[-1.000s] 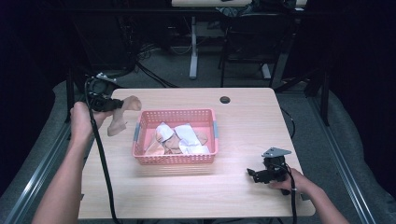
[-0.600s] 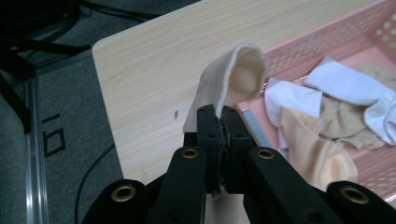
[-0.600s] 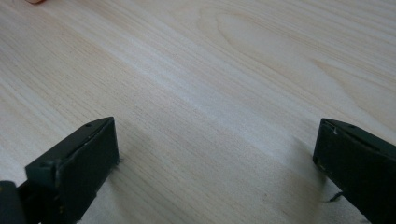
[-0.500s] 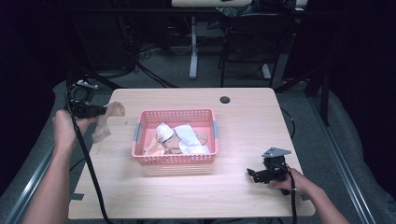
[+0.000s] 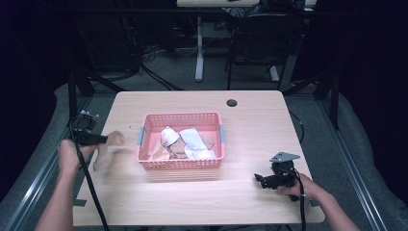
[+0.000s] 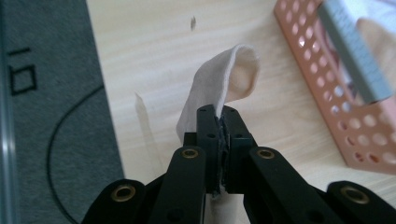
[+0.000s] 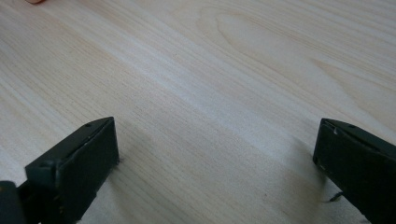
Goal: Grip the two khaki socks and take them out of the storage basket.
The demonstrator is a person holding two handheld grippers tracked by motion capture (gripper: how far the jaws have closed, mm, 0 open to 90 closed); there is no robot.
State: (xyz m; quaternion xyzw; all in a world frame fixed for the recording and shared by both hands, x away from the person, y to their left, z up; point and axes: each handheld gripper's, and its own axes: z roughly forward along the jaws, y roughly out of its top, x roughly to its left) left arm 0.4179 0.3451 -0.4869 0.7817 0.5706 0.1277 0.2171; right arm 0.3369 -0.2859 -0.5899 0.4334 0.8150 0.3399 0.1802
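Left claw [image 6: 223, 122] clamped tight on a beige sock [image 6: 223, 88], dangling just left of the pink basket [image 5: 180, 164], over the tabletop [image 5: 260, 120]. Right claw [image 7: 212, 154] spread wide, nothing between its jaws, resting low to the right of the basket, well apart from it.
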